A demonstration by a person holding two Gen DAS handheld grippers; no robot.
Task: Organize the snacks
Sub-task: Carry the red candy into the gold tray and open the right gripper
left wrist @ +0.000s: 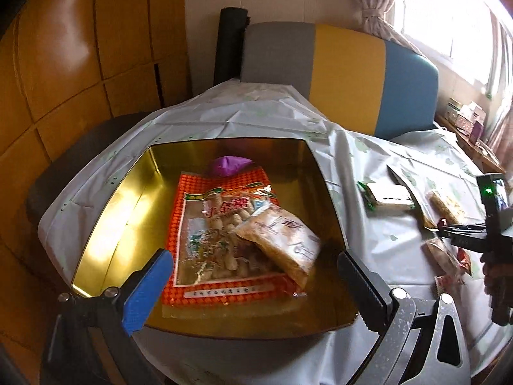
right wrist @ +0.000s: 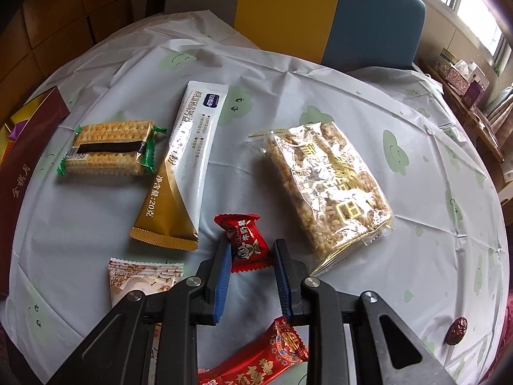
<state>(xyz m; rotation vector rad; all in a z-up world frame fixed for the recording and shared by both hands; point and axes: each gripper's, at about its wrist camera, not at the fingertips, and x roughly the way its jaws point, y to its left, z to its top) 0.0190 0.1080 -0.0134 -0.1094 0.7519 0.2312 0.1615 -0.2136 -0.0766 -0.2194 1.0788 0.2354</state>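
Observation:
A gold-lined tin box (left wrist: 105,211) sits on the table. Inside lie a large orange peanut-candy bag (left wrist: 205,224), a clear puffed-rice pack (left wrist: 282,237) on top of it, and a purple candy (left wrist: 227,165). My left gripper (left wrist: 253,276) is open and empty above the box's near edge. My right gripper (right wrist: 251,250) is shut on a small red candy (right wrist: 248,240) at table level. Around it lie a cracker pack (right wrist: 109,152), a white-and-gold sachet (right wrist: 182,166), a rice-crisp bar (right wrist: 330,186), a beige wrapper (right wrist: 141,282) and a red packet (right wrist: 256,359).
The table carries a white cloth with green prints (right wrist: 416,224). A dark date (right wrist: 457,329) lies near the right edge. A grey, yellow and blue chair back (left wrist: 340,73) stands behind the table. The box's maroon outer wall (right wrist: 19,173) shows at the left of the right wrist view.

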